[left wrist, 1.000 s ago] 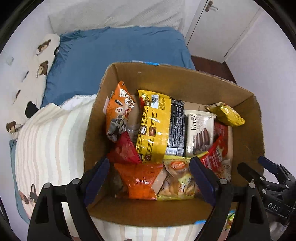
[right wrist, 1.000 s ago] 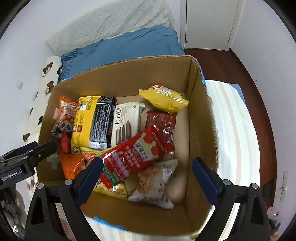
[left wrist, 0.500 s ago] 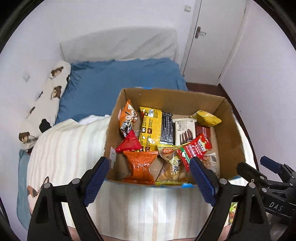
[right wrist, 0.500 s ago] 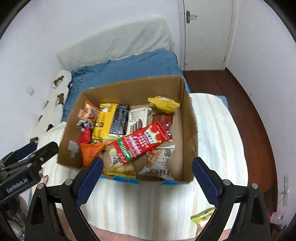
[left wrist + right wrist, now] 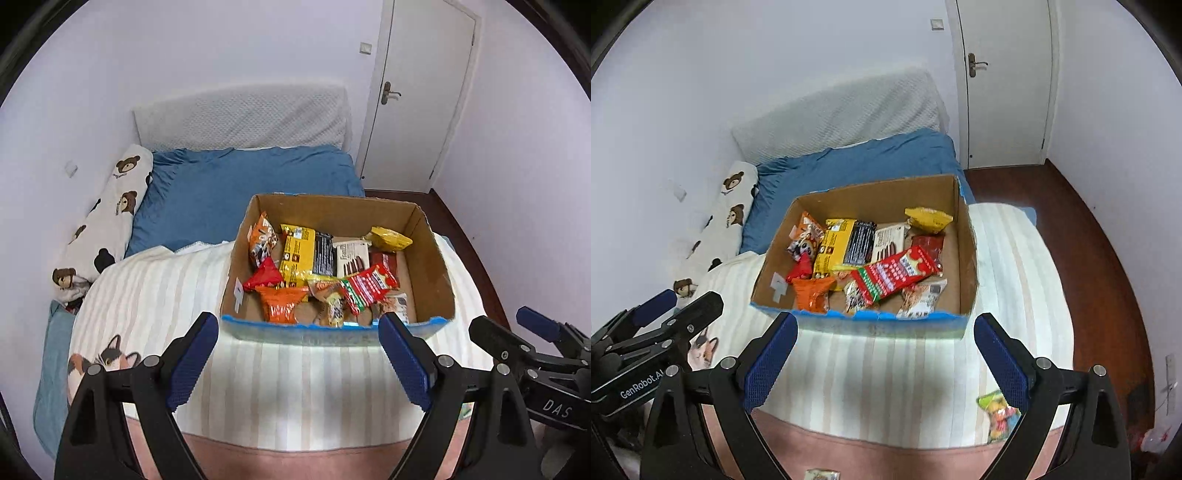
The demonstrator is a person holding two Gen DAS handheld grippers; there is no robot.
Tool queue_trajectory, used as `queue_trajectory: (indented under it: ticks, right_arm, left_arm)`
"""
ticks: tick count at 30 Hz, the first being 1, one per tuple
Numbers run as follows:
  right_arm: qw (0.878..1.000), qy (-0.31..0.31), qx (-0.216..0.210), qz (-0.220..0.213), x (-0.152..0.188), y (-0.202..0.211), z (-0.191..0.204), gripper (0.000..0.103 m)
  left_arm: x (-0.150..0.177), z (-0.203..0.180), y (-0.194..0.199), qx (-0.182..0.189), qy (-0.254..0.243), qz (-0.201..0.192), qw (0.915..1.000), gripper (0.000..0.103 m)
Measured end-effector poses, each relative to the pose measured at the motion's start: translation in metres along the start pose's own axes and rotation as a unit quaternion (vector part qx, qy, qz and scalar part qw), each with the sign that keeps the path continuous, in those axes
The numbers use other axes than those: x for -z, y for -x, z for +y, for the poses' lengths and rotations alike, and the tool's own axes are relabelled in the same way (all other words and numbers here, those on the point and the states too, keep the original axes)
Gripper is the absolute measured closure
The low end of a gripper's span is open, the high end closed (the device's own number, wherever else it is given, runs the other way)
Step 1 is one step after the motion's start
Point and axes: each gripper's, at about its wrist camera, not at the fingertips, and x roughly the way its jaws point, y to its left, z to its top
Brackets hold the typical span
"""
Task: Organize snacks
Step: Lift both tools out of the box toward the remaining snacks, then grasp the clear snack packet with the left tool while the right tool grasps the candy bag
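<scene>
On the bed, from my left wrist view, the box (image 5: pixel 432 258) sits on the striped blanket (image 5: pixel 295 373), and everything else I place against it. Inside the box lie the snacks: a yellow pack (image 5: pixel 297 254) near the middle, a black pack (image 5: pixel 324 253) touching its right side, a white pack (image 5: pixel 351 254) right of that, a small yellow bag (image 5: pixel 391 238) at the far right corner, an orange bag (image 5: pixel 282 303) against the near wall and a red pack (image 5: pixel 369 286) lying tilted across the others. My left gripper (image 5: pixel 295 363) hangs on the near side of the box, jaws spread wide with nothing between them, clear of the cardboard. The right gripper (image 5: pixel 517 328) shows at the lower right, beside the box's right corner. Beyond the box is a blue sheet (image 5: pixel 236 192), and to its far left a bear pillow (image 5: pixel 110 218).

From the right wrist view, the box (image 5: pixel 967 266) lies ahead with the same snacks in it, the red pack (image 5: pixel 897 271) on top. My right gripper (image 5: pixel 885 363) is on the near side of the box, jaws released and empty. One green packet (image 5: pixel 995 415) lies outside the box, on the blanket near its right corner, just beside my right finger. The left gripper (image 5: pixel 679 306) shows left of the box.
</scene>
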Motion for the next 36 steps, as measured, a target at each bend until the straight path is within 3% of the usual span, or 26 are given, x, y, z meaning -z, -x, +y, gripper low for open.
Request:
queue_trajectory:
  ticks: [6,9,12,16,18,22,25,30,33,36]
  right_arm:
    - [0.999,-0.024,-0.008,0.033,0.044,0.004,-0.020,0.005]
    - [0.997,-0.044,-0.008,0.059,0.074,-0.005,-0.037,0.005]
    - [0.993,-0.076,-0.008,0.091,0.107,-0.016,-0.061,0.005]
    - [0.986,-0.114,0.000,0.125,0.140,-0.032,-0.093,0.005]
    - [0.983,-0.128,0.012,0.134,0.151,-0.039,-0.108,0.005]
    - [0.976,-0.159,0.026,0.145,0.166,-0.052,-0.138,0.005]
    - [0.974,-0.168,0.041,0.149,0.167,-0.066,-0.156,0.004]
    - [0.974,-0.158,0.058,0.151,0.152,-0.092,-0.178,0.005]
    - [0.977,-0.075,0.085,0.183,0.140,-0.125,-0.178,0.005]
    - [0.972,-0.022,0.102,0.211,0.137,-0.159,-0.179,0.005]
  left_arm:
    - [0.040,0.003,0.006,0.015,0.017,0.029,0.9993,0.014]
    - [0.077,0.006,-0.009,0.011,0.022,0.074,0.9970,0.014]
    - [0.124,0.014,-0.035,0.012,0.038,0.144,0.9888,0.014]
    - [0.194,0.026,-0.078,0.028,0.087,0.260,0.9613,0.014]
    - [0.227,0.028,-0.099,0.047,0.118,0.309,0.9423,0.014]
    - [0.265,0.018,-0.127,0.070,0.149,0.359,0.9188,0.014]
    - [0.277,0.008,-0.147,0.066,0.150,0.366,0.9162,0.023]
    - [0.271,0.002,-0.150,0.045,0.148,0.342,0.9270,0.050]
    - [0.261,-0.003,-0.151,0.050,0.154,0.338,0.9272,0.053]
    - [0.250,-0.010,-0.152,0.051,0.153,0.329,0.9303,0.054]
